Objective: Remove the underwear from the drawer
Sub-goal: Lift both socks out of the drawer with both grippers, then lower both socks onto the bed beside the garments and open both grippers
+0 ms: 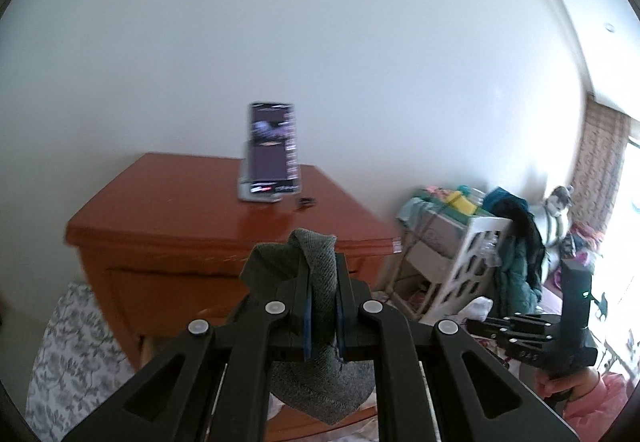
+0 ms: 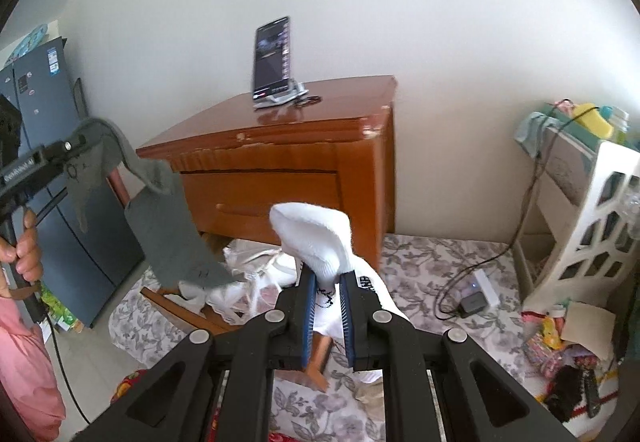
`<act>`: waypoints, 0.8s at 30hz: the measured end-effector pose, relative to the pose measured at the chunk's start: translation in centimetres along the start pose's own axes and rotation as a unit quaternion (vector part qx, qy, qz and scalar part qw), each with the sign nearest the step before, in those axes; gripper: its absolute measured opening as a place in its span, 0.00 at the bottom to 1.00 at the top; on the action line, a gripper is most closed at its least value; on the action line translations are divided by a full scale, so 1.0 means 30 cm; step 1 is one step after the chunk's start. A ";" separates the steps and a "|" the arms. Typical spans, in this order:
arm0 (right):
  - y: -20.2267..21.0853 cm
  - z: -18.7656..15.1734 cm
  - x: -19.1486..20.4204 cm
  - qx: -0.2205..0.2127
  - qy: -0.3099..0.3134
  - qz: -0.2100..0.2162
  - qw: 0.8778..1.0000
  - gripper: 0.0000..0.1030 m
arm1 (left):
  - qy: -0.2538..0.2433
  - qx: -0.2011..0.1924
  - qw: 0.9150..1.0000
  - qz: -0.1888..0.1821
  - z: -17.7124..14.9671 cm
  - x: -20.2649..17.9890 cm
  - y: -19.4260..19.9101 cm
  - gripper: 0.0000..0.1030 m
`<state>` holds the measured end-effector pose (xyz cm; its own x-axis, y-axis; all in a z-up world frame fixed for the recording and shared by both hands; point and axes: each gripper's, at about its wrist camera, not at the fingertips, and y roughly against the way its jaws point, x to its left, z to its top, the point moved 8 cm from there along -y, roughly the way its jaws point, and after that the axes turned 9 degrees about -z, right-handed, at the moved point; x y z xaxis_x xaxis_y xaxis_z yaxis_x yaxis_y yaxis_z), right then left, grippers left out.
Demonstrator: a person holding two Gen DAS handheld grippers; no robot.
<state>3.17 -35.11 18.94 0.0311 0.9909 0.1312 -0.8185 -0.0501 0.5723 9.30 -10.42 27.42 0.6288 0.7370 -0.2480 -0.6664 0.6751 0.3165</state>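
Note:
My left gripper point(image 1: 322, 266) is shut on a grey knitted garment point(image 1: 320, 382), which bunches above the fingertips and hangs below them. From the right wrist view the same grey garment point(image 2: 160, 218) dangles long from the left gripper point(image 2: 80, 146) at the far left. My right gripper point(image 2: 330, 282) is shut on a white garment point(image 2: 316, 234), its folded end standing up above the pads. Under both, the pulled-out bottom drawer point(image 2: 176, 304) of the brown wooden cabinet point(image 2: 280, 162) holds more white clothes point(image 2: 248, 282).
A phone on a stand point(image 2: 274, 62) and small scissors point(image 2: 308, 100) sit on the cabinet top. A white plastic shelf point(image 2: 592, 226) stands to the right, with a charger and cable point(image 2: 472, 302) on the floral mat. A grey fridge point(image 2: 48, 162) stands left.

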 end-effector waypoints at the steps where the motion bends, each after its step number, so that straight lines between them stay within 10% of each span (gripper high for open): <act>1: 0.011 -0.007 -0.022 0.000 -0.002 -0.004 1.000 0.12 | -0.007 0.001 1.000 -0.005 0.005 -0.033 -0.012 0.08; 24: 0.066 -0.353 -0.520 0.068 -0.091 -0.089 0.990 0.12 | -0.090 0.140 0.981 -0.102 -0.290 -0.577 -0.492 0.08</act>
<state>-5.01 -49.34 9.46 0.2806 0.9473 0.1544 -0.7065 0.0950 0.7013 4.77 -32.85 19.08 0.8148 0.5531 -0.1736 -0.3998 0.7529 0.5227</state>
